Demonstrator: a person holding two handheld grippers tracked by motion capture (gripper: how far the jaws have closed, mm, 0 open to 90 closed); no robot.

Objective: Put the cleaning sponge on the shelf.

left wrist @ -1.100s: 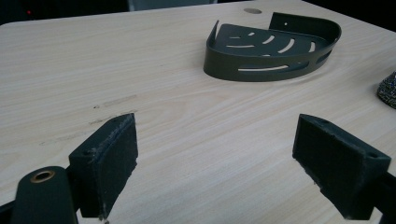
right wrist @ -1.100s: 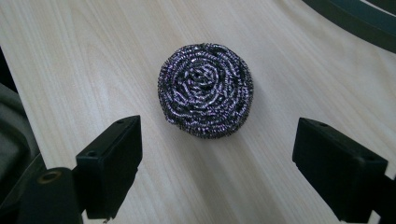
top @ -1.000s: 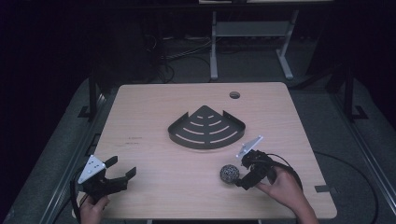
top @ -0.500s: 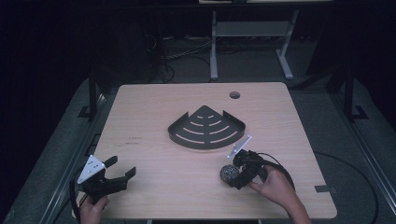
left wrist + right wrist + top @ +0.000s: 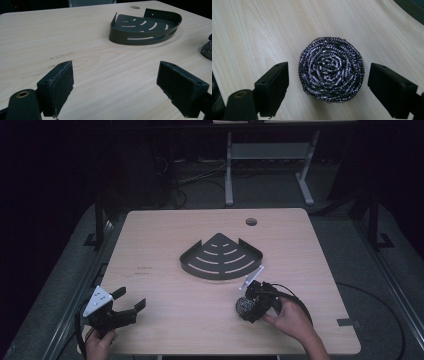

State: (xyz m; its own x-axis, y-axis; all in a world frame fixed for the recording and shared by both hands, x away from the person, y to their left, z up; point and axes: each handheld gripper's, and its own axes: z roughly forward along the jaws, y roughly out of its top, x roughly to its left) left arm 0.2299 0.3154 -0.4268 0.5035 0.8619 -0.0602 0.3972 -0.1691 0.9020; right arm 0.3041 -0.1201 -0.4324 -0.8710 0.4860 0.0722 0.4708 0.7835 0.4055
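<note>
Right tongs (image 5: pixel 248 307) sat at the 5 o'clock part of the light wood table (image 5: pixel 165 235), held by the right hand (image 5: pixel 292 319), with a cable looping off to 3 o'clock. Jaws stood apart, one on each side of a steel wool scourer (image 5: pixel 331 68); in the right gripper view a small gap showed between each pad and the scourer, so nothing was clamped. The scourer lay flat on the table, its coiled face toward the camera.

Left tongs (image 5: pixel 129 306) sat at the 7 o'clock corner, held by the left hand (image 5: pixel 100 342), jaws wide apart over bare table.

A dark metal slotted corner caddy (image 5: pixel 221 257) rested near table centre, its point toward 12 o'clock and its curved wall toward 6 o'clock. The scourer lay just off that curved wall, at its 5 o'clock side. A round cable hole (image 5: pixel 251 222) showed toward 1 o'clock.
</note>
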